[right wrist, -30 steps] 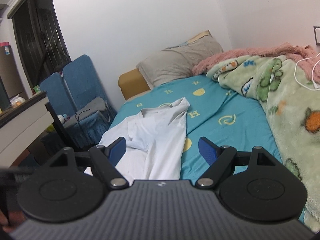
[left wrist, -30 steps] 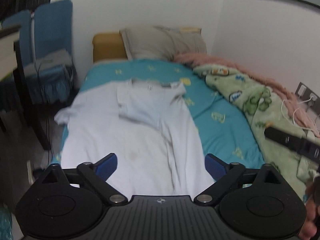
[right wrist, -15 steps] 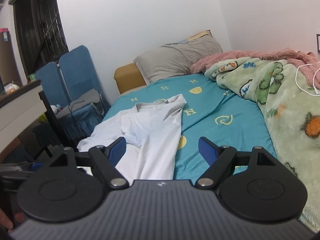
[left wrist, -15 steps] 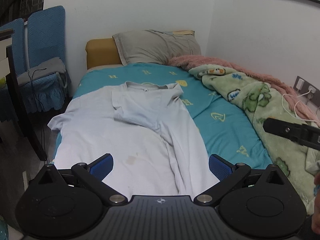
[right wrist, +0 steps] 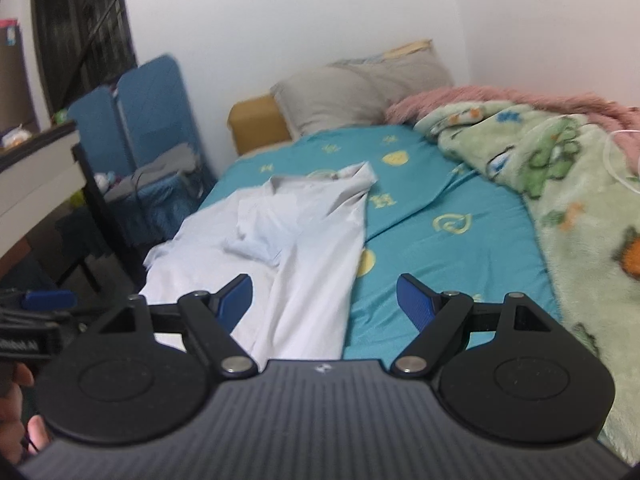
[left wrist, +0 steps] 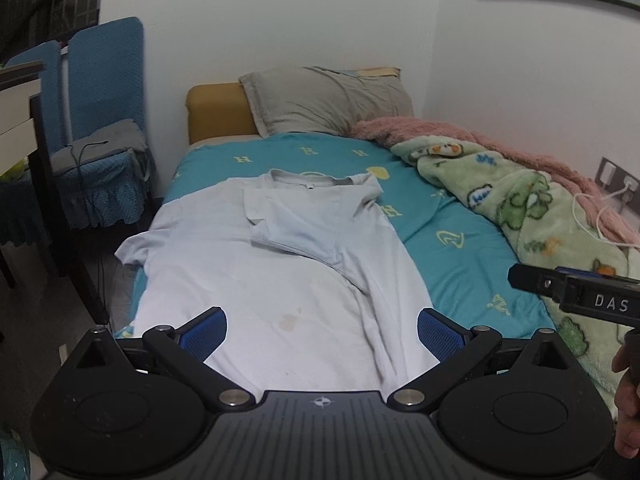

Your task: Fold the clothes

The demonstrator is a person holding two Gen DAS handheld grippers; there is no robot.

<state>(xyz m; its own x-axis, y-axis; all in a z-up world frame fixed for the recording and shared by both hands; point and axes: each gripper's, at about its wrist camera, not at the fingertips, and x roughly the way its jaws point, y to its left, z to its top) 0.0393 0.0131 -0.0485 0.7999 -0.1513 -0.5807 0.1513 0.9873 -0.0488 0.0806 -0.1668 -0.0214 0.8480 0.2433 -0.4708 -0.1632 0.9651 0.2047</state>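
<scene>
A pale blue-white T-shirt (left wrist: 280, 264) lies spread on the teal bed sheet (left wrist: 460, 248), collar toward the pillow, its right sleeve folded in over the chest. My left gripper (left wrist: 322, 330) hovers open above the shirt's hem, with nothing between its blue pads. The right gripper's black body (left wrist: 576, 292) shows at the right edge of the left wrist view. In the right wrist view the same T-shirt (right wrist: 288, 240) lies left of centre, and my right gripper (right wrist: 326, 300) stands open over the shirt's right edge and the sheet (right wrist: 440, 240). Neither gripper touches the cloth.
A green cartoon blanket (left wrist: 532, 216) and a pink one (left wrist: 460, 132) are heaped along the wall side. A grey pillow (left wrist: 324, 100) lies at the headboard. Blue chairs (left wrist: 100, 120) and a desk (right wrist: 36, 168) stand beside the bed's left edge. A white cable (left wrist: 600, 216) runs from a wall socket.
Both grippers have moved slightly lower and nearer the shirt's bottom end; the right one has rolled a little. Their jaws stay wide apart and the shirt lies as before.
</scene>
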